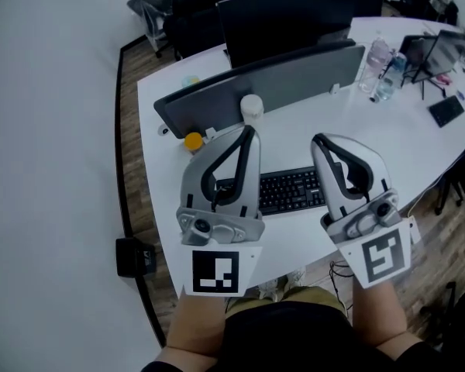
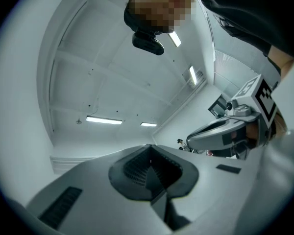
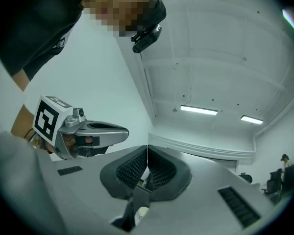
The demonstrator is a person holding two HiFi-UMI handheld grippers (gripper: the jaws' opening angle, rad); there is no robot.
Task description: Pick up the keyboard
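A black keyboard [image 1: 291, 191] lies flat on the white desk [image 1: 418, 142], near its front edge. In the head view both grippers hover above it, with only its middle part showing between them. My left gripper [image 1: 250, 132] is over the keyboard's left end, jaws shut and empty. My right gripper [image 1: 319, 140] is over its right end, also shut and empty. Both tilt upward, so the left gripper view [image 2: 149, 152] and the right gripper view [image 3: 147, 153] show closed pads against ceiling and walls, with no keyboard in sight.
A grey divider panel [image 1: 271, 84] and a dark monitor [image 1: 287, 18] stand behind the keyboard. A white cup [image 1: 251, 107] and a yellow object [image 1: 193, 140] sit by the panel. Bottles [image 1: 376, 64] and a black pad [image 1: 447, 111] are at right. A black box [image 1: 136, 256] is on the floor.
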